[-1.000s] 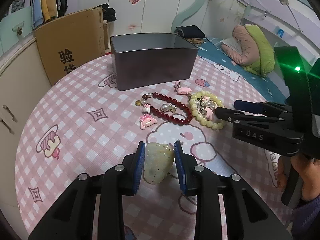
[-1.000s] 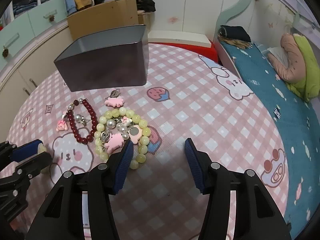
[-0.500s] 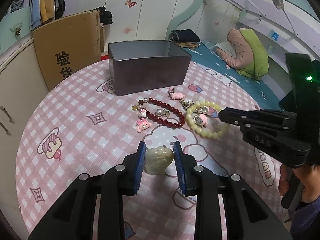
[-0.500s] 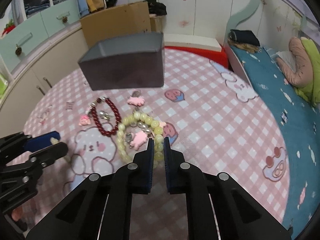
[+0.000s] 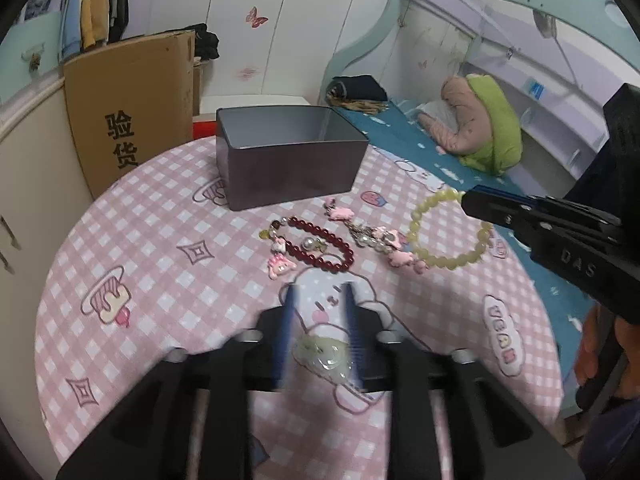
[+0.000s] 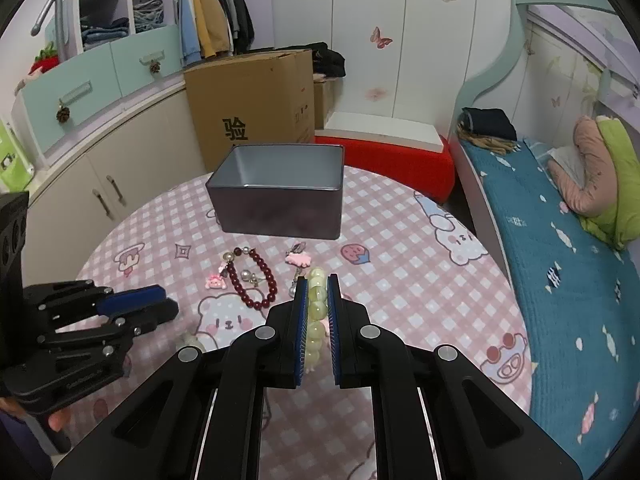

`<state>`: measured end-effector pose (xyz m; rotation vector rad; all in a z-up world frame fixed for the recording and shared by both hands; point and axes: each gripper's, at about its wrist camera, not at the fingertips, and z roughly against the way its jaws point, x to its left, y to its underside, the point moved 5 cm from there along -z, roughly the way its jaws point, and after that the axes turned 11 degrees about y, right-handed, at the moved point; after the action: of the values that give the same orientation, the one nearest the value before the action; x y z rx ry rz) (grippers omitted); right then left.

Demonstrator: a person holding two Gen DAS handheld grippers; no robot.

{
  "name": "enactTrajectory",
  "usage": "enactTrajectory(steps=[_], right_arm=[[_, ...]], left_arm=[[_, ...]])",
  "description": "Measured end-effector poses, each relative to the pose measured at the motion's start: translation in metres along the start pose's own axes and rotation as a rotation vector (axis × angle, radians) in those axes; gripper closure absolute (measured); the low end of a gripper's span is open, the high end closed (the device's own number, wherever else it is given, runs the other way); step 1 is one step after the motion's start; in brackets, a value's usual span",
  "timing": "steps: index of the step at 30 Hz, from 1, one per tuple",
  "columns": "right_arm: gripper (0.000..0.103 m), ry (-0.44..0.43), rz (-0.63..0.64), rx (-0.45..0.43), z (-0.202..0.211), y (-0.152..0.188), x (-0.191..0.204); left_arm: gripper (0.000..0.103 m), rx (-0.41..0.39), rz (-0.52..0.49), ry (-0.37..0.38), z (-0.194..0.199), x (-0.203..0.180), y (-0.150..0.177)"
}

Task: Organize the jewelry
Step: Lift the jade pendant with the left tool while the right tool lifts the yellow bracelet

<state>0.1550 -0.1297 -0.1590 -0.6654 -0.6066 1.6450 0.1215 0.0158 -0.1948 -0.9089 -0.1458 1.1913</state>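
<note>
My right gripper [image 6: 318, 284] is shut on a pale yellow bead bracelet [image 6: 315, 308] and holds it above the table; it hangs as a ring in the left wrist view [image 5: 448, 236]. My left gripper [image 5: 318, 304] is shut on a pale green jade pendant [image 5: 322, 354], held deep between its fingers, low over the table. A dark red bead bracelet [image 5: 320, 244] with pink charms and loose pink charms [image 5: 384, 240] lie on the pink checked tablecloth [image 5: 160, 280]. An open grey tin box [image 6: 280, 192] stands behind them.
A cardboard box [image 6: 248, 100] stands behind the table on the left. A bed with a blue sheet [image 6: 560, 260] runs along the right. Cabinets [image 6: 100, 184] curve round the left side.
My right gripper closed on the yellow bead bracelet and lifted it off the table. My left gripper lifted and pulled back with the jade pendant.
</note>
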Motion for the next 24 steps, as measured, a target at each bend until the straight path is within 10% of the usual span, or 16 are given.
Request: enactTrajectory(steps=[1,8,15,24], right_arm=[[0.093,-0.003,-0.002,-0.001,0.001,0.000,-0.001],[0.093,-0.032,-0.015,-0.008,0.009,0.003,0.000],[0.093,-0.046,-0.030,-0.019,0.016,0.004,-0.004],[0.093,-0.056,-0.047,-0.010,0.012,0.007,-0.008]], left_arm=[[0.041,-0.009,-0.004,-0.015,0.002,0.000,0.002],[0.040,0.087,-0.101,-0.033,-0.014,-0.013,0.025],[0.064,0.142,-0.081,-0.071,-0.032,-0.004,0.039],[0.067,0.133,-0.071,-0.049,-0.034,-0.003,0.036]])
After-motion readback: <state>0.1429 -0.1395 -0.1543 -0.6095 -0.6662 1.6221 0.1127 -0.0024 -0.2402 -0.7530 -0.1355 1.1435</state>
